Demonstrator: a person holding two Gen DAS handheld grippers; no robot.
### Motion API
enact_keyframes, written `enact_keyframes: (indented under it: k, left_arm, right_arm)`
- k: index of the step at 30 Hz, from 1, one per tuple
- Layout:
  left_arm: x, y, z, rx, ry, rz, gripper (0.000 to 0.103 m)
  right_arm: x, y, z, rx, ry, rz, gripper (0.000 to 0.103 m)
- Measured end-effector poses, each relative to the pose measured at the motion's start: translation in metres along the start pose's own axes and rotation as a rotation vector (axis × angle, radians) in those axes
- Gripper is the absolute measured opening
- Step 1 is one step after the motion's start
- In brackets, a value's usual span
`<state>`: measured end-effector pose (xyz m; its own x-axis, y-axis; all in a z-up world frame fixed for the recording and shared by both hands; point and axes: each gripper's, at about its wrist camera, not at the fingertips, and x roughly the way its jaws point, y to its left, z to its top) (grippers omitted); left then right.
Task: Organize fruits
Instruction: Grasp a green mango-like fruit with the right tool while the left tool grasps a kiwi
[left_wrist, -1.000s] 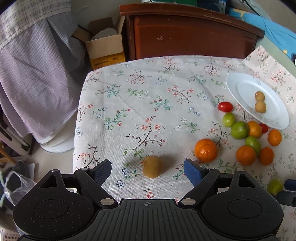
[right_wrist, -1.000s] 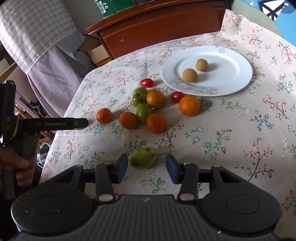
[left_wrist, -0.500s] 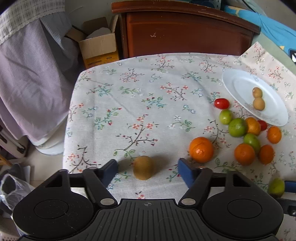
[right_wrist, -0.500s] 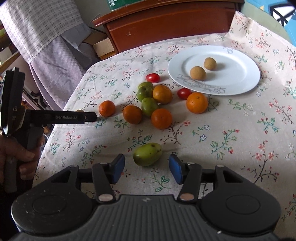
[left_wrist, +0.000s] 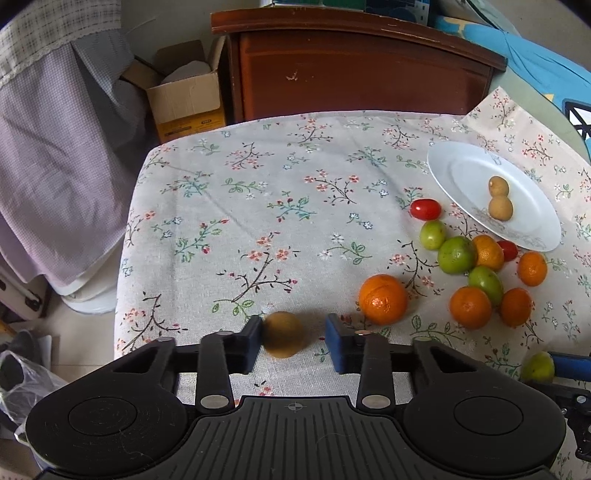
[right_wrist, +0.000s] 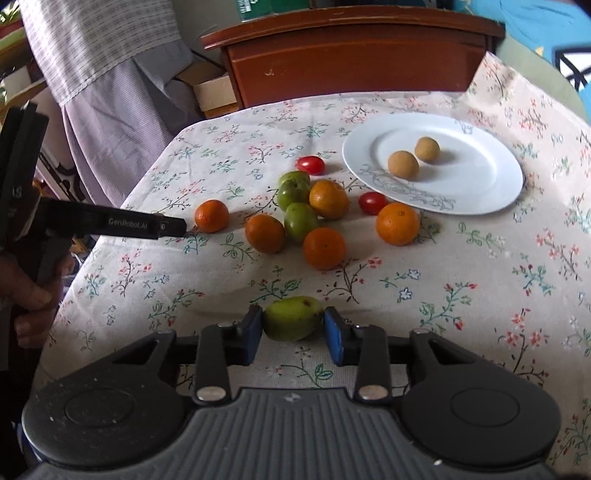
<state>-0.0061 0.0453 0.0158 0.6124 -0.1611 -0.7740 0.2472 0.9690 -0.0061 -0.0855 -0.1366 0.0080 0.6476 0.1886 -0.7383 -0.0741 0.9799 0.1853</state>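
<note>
We can read "GenRobot.AI" in pale letters along the side of the left gripper (right_wrist: 173, 227), seen from the right wrist view; that is the only writing we can make out, and the print on the yellow cardboard box (left_wrist: 186, 107) behind the table (left_wrist: 221, 206) is too small to read.

Now the changes. The left gripper's jaws have just been closing: a second ago they stood wide around the brown fruit (left_wrist: 282, 334), and now the left pad touches it while a narrow gap shows at the right pad, though the fruit is blurred, so we may be misjudging that gap. Not clamped, as far as we can see.

The right gripper (right_wrist: 293, 330) has been closing too, and its jaws are now pressed on both ends of the green fruit (right_wrist: 291, 323), which lay loose between them a moment ago.

Taking the white plate (right_wrist: 476, 173) as our landmark: two small brown fruits (right_wrist: 403, 164) lie on it, touching in the left view. Just off its near rim sit two red tomatoes (right_wrist: 311, 165), green fruits and oranges (right_wrist: 398, 224) in a loose cluster. The green fruit lies well nearer to us than the plate, the brown fruit far to its left, past the lone orange (left_wrist: 383, 299).

A person's hand (right_wrist: 29, 291) grips the left gripper's handle.
</note>
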Motion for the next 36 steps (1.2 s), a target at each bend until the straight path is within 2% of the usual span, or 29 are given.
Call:
enact_keyframes:
  k: [6, 15, 25, 36]
  left_arm:
    - [-0.003, 0.004, 0.0, -0.03, -0.003, -0.008, 0.023]
    - [-0.003, 0.001, -0.003, -0.01, -0.005, 0.005, 0.026]
    - [-0.006, 0.004, -0.006, -0.034, -0.002, 0.009, 0.026]
    - [-0.014, -0.007, -0.002, -0.013, -0.042, -0.028, 0.022]
  right_arm:
    - [0.0, -0.004, 0.001, 0.035, 0.0, 0.004, 0.036]
    - [0.0, -0.005, 0.002, 0.051, 0.004, 0.008, 0.036]
    - [0.001, -0.006, 0.003, 0.068, 0.006, 0.015, 0.036]
    - [0.0, -0.009, 0.006, 0.098, -0.003, 0.027, 0.036]
